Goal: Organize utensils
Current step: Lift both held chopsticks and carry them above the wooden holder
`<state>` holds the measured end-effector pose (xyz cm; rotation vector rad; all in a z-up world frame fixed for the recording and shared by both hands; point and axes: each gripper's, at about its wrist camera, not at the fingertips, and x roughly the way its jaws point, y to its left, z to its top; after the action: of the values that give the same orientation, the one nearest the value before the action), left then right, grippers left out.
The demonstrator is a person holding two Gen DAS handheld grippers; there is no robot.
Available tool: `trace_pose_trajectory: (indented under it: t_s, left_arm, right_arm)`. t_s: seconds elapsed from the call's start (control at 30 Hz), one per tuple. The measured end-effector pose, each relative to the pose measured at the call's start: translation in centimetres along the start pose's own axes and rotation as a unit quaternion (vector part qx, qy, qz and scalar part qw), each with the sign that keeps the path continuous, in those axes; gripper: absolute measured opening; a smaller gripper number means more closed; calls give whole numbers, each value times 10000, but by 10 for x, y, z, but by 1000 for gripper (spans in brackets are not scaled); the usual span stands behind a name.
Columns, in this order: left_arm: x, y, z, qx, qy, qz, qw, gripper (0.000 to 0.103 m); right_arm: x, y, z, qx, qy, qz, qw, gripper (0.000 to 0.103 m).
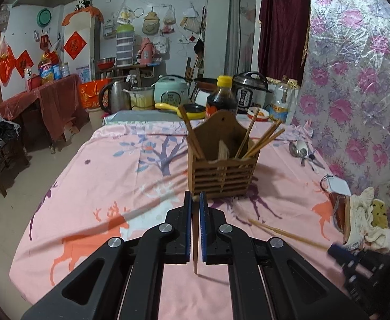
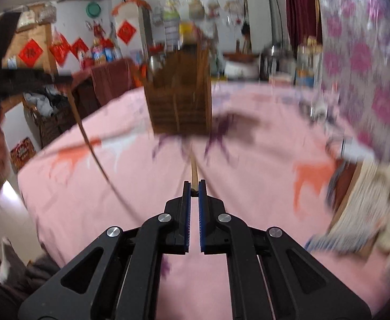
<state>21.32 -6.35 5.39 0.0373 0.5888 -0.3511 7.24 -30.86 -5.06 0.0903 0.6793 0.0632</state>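
A brown slatted utensil holder (image 1: 222, 170) stands upright on the pink tablecloth (image 1: 109, 186) and holds several wooden chopsticks (image 1: 262, 140). My left gripper (image 1: 195, 200) is shut on a chopstick (image 1: 195, 245) that hangs down between the pads, just in front of the holder. My right gripper (image 2: 194, 186) is shut on another chopstick (image 2: 194, 172) that points toward the holder (image 2: 180, 98); the right wrist view is motion-blurred. The right gripper (image 1: 354, 261) and its chopstick (image 1: 285, 233) also show at the lower right of the left wrist view. Metal spoons (image 1: 302, 150) lie right of the holder.
A soy sauce bottle (image 1: 221, 97), a yellow pan (image 1: 180, 109), a rice cooker (image 1: 171, 92) and a pressure cooker (image 1: 250, 92) stand at the table's far end. A cloth and sponge pile (image 1: 365, 218) lies at the right edge by the floral wall (image 1: 354, 93).
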Motion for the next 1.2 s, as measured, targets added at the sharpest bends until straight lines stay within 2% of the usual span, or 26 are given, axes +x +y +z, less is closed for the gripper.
trace_pose_trajectory:
  t_s: [0.1,0.27,0.53,0.63,0.7,0.77,0.8,0.83,0.93,1.03,1.1,1.13,1.2]
  left_arm:
    - [-1,-3,12,27,-78,-52,10000,6]
    - [-2,-4,32,-20,-162,-215,9996,6]
    - [10,-9,64,-70,-210,-492,9985,6]
    - [18,-8,72,-48,-196,-472,9987,6]
    - [31,-3,69,-107,33,-425,9990,13]
    - [50,11,57,-277,306,-238,9989,54]
    - [65,20,47,-383,497,-175,9979,57]
    - [75,26,42,-431,643,-119,9969,58]
    - [130,58,18,-827,1410,48,9865,56]
    - [190,92,2,-1352,2141,-7,9674,43]
    - [217,104,-3,-1516,2452,-95,9575,39]
    - [233,109,-5,-1589,2624,-54,9518,34]
    - [254,114,-7,-1666,2787,36,9458,34]
  right_arm:
    - [-8,0,33,-10,-293,99,9995,6]
    - [-14,2,70,-14,-548,268,9981,6]
    - [-2,10,98,-38,-548,435,9975,6]
    - [1,11,105,-38,-577,460,9973,6]
    - [3,11,107,-30,-598,463,9971,6]
    - [6,10,107,-9,-564,464,9973,6]
    - [9,8,106,10,-528,469,9975,6]
    - [12,7,105,29,-480,471,9977,6]
    - [20,5,103,62,-379,471,9982,6]
    - [24,6,104,78,-342,457,9983,6]
    - [27,5,104,93,-309,435,9985,6]
    - [28,4,104,103,-292,423,9986,6]
    - [31,1,103,139,-248,401,9988,6]
